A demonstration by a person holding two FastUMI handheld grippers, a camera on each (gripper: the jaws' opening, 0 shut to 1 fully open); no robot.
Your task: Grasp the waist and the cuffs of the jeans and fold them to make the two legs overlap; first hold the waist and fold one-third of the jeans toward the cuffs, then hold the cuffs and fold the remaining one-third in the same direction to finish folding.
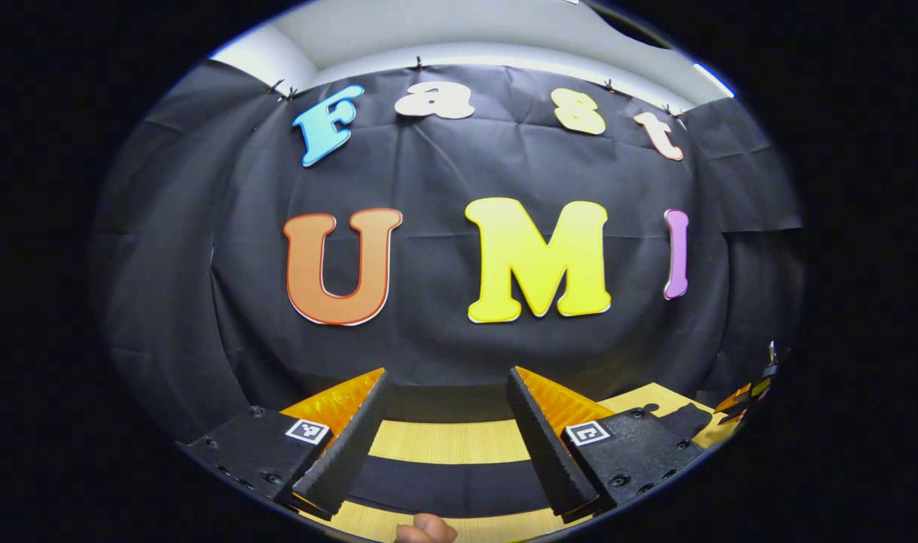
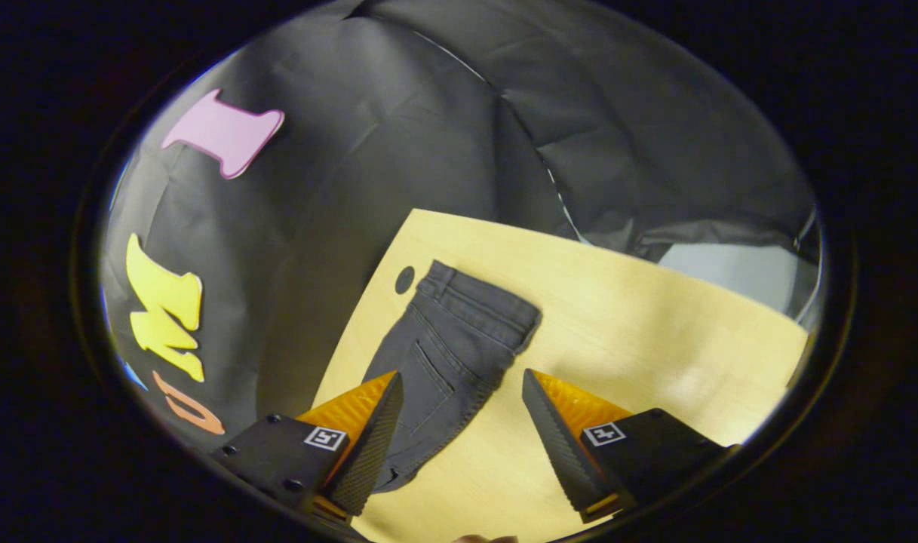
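Jeans (image 2: 447, 354): dark denim, lying flat on the pale wood surface (image 2: 640, 317), waistband toward the far edge. Judged soft, moderately heavy, non-slip; best gripped at the thick waistband corners. No legible brand or label. Right gripper (image 2: 462, 445) and left gripper (image 1: 447, 441): jaws apart, empty.

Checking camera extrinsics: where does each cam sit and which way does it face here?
Left gripper view: rides the left gripper, level, facing the booth wall over the table; own open fingers and a fingertip show.
Right gripper view: rides the right gripper, tilted down at the jeans on the table; own open fingers show.
Shared: the wooden table and the black wall.
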